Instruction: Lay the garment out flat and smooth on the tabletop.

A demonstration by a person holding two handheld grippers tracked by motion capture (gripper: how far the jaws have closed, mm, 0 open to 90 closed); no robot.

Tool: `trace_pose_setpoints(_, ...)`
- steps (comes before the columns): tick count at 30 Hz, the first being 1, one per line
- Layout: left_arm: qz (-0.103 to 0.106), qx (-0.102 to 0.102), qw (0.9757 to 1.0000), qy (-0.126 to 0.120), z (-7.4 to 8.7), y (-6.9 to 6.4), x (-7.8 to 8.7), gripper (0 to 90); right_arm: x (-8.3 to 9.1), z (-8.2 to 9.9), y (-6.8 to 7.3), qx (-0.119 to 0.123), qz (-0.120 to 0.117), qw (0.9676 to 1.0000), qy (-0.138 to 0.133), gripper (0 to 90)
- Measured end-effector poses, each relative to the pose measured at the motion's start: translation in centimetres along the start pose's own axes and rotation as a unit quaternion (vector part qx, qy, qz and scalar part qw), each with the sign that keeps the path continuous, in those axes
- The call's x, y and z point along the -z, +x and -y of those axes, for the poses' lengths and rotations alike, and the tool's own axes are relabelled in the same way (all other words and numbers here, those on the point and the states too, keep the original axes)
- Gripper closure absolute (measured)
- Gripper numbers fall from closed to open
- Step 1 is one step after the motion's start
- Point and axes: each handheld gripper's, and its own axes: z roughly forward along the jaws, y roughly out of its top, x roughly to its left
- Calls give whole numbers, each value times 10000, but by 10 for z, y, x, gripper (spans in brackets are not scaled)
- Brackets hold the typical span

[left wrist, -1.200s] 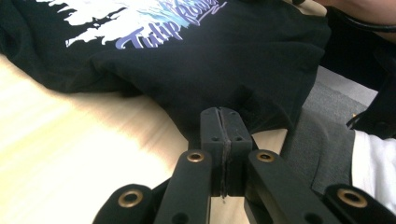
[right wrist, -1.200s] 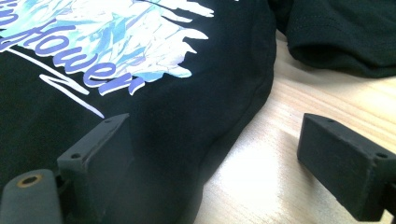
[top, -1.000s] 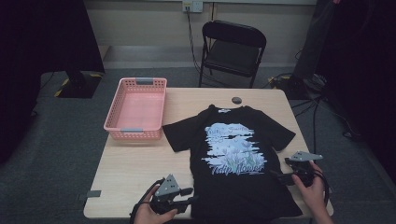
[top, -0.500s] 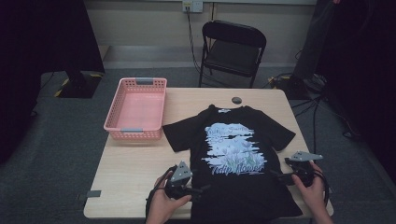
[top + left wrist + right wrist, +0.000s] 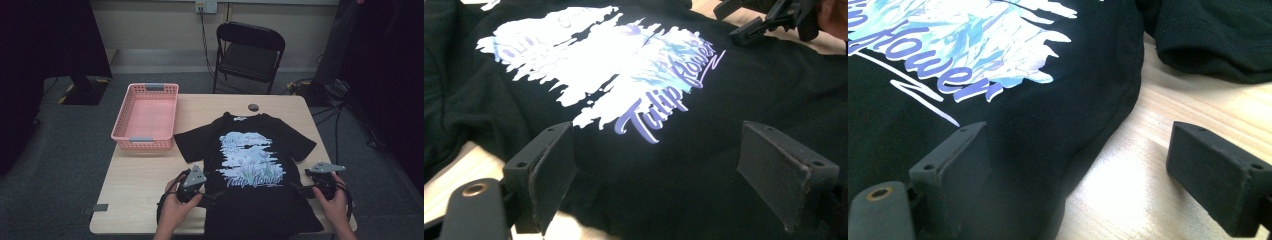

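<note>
Lay flat along the surface's near edge, collar toward the far edge — black T-shirt [image 5: 260, 175] flanked by left gripper [image 5: 212, 196], jaws just opened wide over its side hem, and right gripper [image 5: 295, 188] — gaping astride the opposite hem.

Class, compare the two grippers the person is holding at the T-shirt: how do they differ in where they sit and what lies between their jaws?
The left gripper sits at the black T-shirt's left side edge, while the right gripper sits at its right side edge. The left gripper's jaws, which have just been opening, span cloth alone; the right gripper's jaws straddle the shirt's side seam, one over cloth, one over bare table. Both stand open, pinching nothing, low near the hem end.
</note>
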Motion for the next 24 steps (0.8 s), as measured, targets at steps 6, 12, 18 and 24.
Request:
trace_pose_setpoints(6,-73,-14,10000,66,4,5,5,162,-1,-1,0,29,-14,10000,0,94)
trace_pose_setpoints(12,-142,-29,9999,91,6,10,11,161,-1,-1,-1,38,-20,10000,4,93)
trace_pose_setpoints(18,-203,-70,9997,149,8,14,15,160,-1,-1,-1,39,-19,10000,3,93)
trace_pose_setpoints(24,-289,-59,9994,155,10,19,19,159,-1,-1,-1,38,-16,10000,1,93)
